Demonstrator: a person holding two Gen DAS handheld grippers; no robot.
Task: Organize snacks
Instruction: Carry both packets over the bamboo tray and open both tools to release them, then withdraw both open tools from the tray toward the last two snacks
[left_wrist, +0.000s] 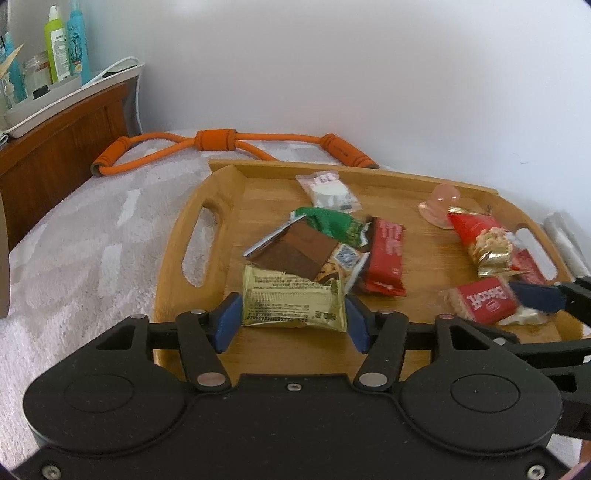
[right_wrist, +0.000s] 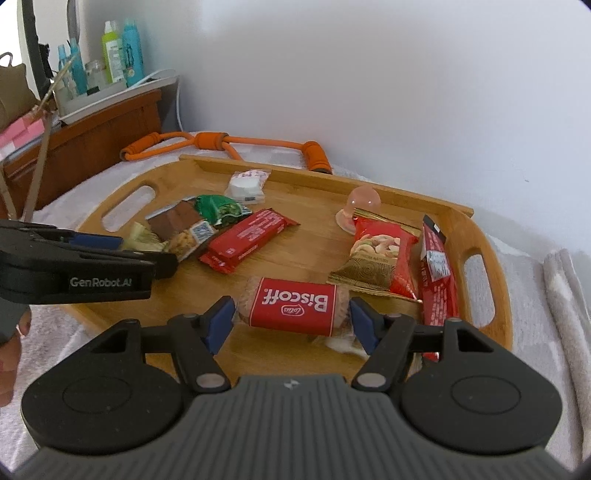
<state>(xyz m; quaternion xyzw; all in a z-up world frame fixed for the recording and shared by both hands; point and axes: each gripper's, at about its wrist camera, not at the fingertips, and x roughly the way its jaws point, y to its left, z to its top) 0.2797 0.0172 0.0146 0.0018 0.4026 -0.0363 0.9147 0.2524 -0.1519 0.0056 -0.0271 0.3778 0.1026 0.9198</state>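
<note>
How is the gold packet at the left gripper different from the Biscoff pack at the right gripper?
The gold packet is shiny foil with small dark print; the Biscoff pack has a red label with large white lettering and clear ends. The gold packet has the brown packet overlapping its far edge; the Biscoff pack lies apart from other snacks. Both lie flat on the wooden tray, each between the open fingers of a gripper: left gripper, right gripper.

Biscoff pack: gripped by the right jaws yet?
Cannot tell. The right gripper brackets the Biscoff pack on the wooden tray, jaws at both ends; contact is unclear.
</note>
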